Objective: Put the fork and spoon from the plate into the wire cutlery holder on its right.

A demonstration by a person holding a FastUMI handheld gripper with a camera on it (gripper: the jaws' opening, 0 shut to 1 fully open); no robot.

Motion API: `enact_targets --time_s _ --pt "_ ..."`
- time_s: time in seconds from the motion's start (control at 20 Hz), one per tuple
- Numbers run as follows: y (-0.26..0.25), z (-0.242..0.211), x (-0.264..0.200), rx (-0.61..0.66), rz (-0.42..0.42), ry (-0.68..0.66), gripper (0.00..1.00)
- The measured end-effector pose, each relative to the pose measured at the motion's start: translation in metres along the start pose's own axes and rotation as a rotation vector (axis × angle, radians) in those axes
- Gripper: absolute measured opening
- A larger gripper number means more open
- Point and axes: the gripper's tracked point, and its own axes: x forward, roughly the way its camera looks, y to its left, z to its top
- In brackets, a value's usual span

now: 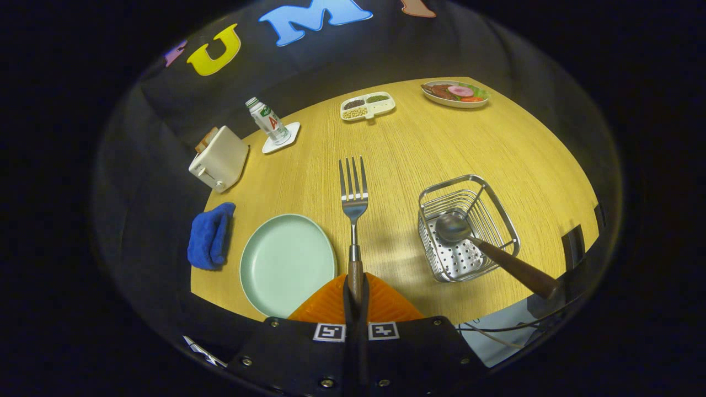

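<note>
My gripper [356,286] is shut on the wooden handle of the fork [353,198], which sticks out ahead of the fingers above the table, tines pointing away. The pale green plate [287,262] lies bare on the table just left of the fingers. To the right stands the wire cutlery holder [466,226]. The spoon [485,248] rests in it, bowl inside the basket and brown handle leaning out over the near right rim.
A blue cloth [210,236] lies left of the plate. Farther back are a white toaster [219,159], a bottle [268,121] on a coaster, a divided dish [367,106] and a plate of food [455,94]. The table edge runs just below the fingers.
</note>
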Motion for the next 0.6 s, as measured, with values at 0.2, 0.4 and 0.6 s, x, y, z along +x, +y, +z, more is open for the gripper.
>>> enact_targets --time_s 0.2,0.4,0.6 --pt "-0.015 0.001 -0.013 0.066 -0.001 -0.017 0.01" --pt "-0.039 -0.005 -0.024 0.145 -0.025 -0.022 0.01" --pt "-0.053 -0.014 -0.032 0.262 -0.024 0.007 0.01"
